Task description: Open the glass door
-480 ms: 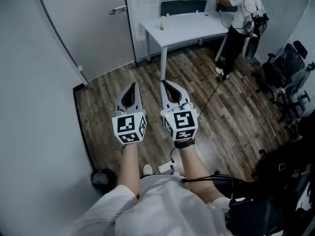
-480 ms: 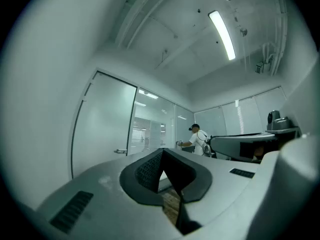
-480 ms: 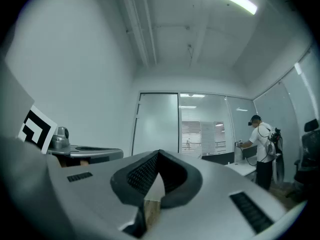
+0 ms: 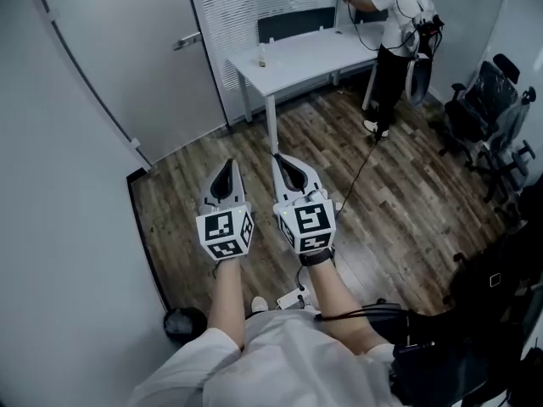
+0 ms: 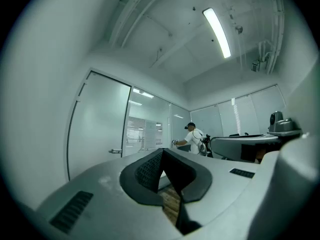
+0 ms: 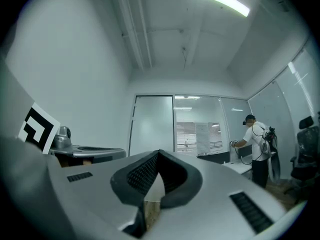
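Note:
The frosted glass door (image 4: 136, 49) stands shut at the far left of the room, with a silver lever handle (image 4: 188, 39) on its right side. In the left gripper view the door (image 5: 100, 129) and handle (image 5: 116, 151) lie ahead to the left. The right gripper view shows the door (image 6: 152, 129) straight ahead. My left gripper (image 4: 228, 166) and right gripper (image 4: 279, 157) are held side by side over the wood floor, well short of the door. Both point level, shut, with nothing between the jaws. Their closed tips show in the left gripper (image 5: 162, 150) and right gripper (image 6: 159, 152) views.
A white wall (image 4: 59, 193) runs close along my left. A white table (image 4: 297, 58) stands beyond the door, and a person in a white shirt (image 4: 399, 24) works at its far end. Office chairs (image 4: 488, 108) are at the right. A black bin (image 4: 185, 322) sits by the wall.
The head view has shifted, so the door handle and table now sit further left and higher in the picture. Both grippers stay shut, side by side.

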{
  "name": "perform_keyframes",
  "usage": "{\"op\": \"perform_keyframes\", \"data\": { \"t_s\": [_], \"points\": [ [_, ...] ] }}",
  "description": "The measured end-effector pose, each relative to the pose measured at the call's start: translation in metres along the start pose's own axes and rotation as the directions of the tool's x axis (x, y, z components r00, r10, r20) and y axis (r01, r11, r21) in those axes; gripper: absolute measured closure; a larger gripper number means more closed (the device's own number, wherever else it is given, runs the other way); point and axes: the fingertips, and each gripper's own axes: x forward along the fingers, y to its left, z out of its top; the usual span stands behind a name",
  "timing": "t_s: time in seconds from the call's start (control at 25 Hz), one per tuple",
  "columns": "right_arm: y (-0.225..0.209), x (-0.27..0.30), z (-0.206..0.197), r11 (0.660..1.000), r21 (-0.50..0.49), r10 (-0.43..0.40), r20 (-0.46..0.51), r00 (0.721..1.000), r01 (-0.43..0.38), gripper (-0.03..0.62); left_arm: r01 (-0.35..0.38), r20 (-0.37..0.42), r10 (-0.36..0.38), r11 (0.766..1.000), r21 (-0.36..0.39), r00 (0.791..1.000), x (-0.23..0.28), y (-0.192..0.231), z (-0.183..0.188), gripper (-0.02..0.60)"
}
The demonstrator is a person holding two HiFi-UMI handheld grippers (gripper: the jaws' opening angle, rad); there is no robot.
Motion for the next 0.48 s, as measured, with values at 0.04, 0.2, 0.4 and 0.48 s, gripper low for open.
{"op": "perform_keyframes", "data": {
  "t_s": [0.04,0.2,0.4,0.48],
  "points": [
    [0.001,0.001,0.001,1.0,0.001,0.002,0.001,1.0,-0.002,0.597,-0.001,0.001,0.001,1.0,-0.001,1.0,0.0,0.001,0.001,0.581],
    [0.006,0.004,0.003,1.0,0.026,0.006,0.005,1.0,-0.006,0.597,-0.004,0.013,0.005,1.0,-0.015,1.0,-0.002,0.006,0.007,0.581],
    [0.019,0.011,0.008,0.99,0.11,0.08,0.063,0.995,-0.087,0.597,-0.03,0.028,0.031,0.999,-0.038,0.999,-0.004,0.023,0.008,0.581],
    [0.015,0.012,0.007,0.991,0.112,0.073,0.055,0.996,-0.079,0.597,-0.031,0.035,0.033,0.998,-0.048,0.999,-0.003,0.026,0.008,0.581]
  ]
}}
